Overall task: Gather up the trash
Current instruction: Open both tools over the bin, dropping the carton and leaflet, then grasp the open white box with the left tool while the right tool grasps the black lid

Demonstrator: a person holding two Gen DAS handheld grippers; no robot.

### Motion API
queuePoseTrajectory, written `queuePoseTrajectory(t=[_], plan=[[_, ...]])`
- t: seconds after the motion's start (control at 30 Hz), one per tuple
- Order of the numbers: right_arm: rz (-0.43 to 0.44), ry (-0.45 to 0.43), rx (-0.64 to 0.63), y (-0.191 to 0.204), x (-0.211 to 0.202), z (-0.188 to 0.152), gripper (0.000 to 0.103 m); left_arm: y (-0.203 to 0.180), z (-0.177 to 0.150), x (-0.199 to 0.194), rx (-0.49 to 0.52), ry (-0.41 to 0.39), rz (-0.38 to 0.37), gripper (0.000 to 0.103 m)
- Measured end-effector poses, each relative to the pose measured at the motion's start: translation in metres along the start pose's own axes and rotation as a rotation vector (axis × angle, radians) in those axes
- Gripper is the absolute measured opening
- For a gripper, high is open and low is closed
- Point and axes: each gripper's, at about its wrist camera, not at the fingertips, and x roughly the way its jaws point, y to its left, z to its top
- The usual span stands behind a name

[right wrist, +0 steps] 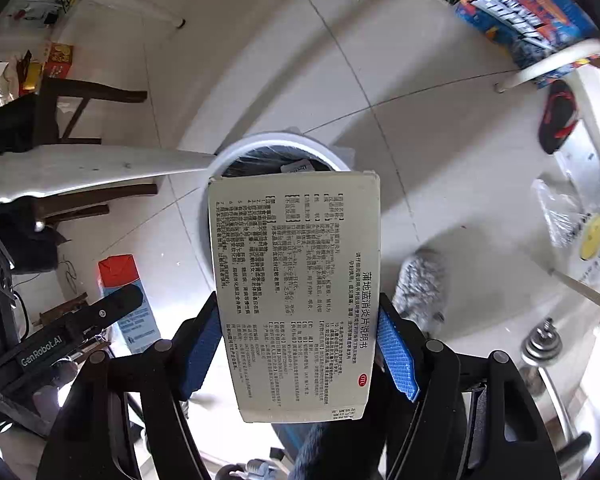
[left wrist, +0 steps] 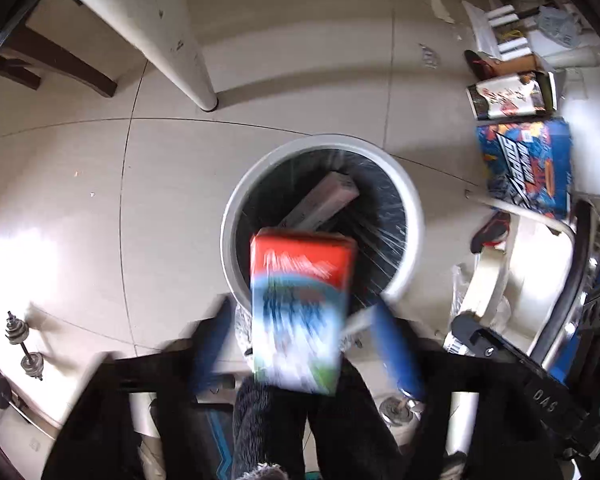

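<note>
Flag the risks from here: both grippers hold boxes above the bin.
1. The red-and-blue box sits over the near rim of the trash bin, not its centre; the left gripper looks open around it, so it could clip the rim.
2. A grey box already leans inside and could block the medicine box held by the right gripper.

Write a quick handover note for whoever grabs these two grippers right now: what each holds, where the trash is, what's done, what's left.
Left gripper: jaws look spread, red and blue box blurred between them over the trash bin; contact unclear.
Right gripper: shut on the white medicine box, held above the same bin.
Done: one grey box already lies in the bin.
Left: get both boxes into the bin; cartons and a plastic bag lie on the floor.
</note>
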Motion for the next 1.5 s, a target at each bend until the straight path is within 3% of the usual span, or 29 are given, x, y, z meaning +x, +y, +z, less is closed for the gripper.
queuePoseTrajectory(t=[0.03,0.1,0.2,0.23,0.37,0.57,0.67,1.03,1.5], plan=[[0.004,0.009,-0.006,0.0,0.012,0.003,0.075,0.004,0.001,0.003,-0.002,-0.003,0.002,0.103],[0.012,0.03,-0.018,-0.001,0.036,0.008,0.077,0.009,0.004,0.007,0.003,-0.019,0.033,0.103],[0.001,0.039,-0.043,-0.002,0.057,0.01,0.101,0.018,0.001,0.005,0.01,-0.041,0.083,0.103],[-0.009,0.038,-0.047,0.0,0.06,0.011,0.102,0.021,-0.001,0.005,0.01,-0.055,0.104,0.103],[-0.1,0.02,-0.103,0.007,0.06,0.005,0.102,0.025,-0.01,-0.005,0.04,-0.112,0.209,0.103],[-0.234,-0.003,-0.16,0.017,0.044,-0.005,0.102,0.016,-0.028,-0.024,0.065,-0.111,0.233,0.103],[-0.261,-0.016,-0.176,0.021,0.028,-0.012,0.102,0.007,-0.041,-0.041,0.079,-0.105,0.238,0.103],[-0.291,-0.078,-0.236,0.057,-0.078,-0.053,0.102,-0.012,-0.083,-0.13,0.103,-0.163,0.253,0.103],[-0.246,-0.147,-0.283,0.119,-0.266,-0.126,0.102,-0.034,-0.158,-0.296,0.127,-0.243,0.233,0.103]])
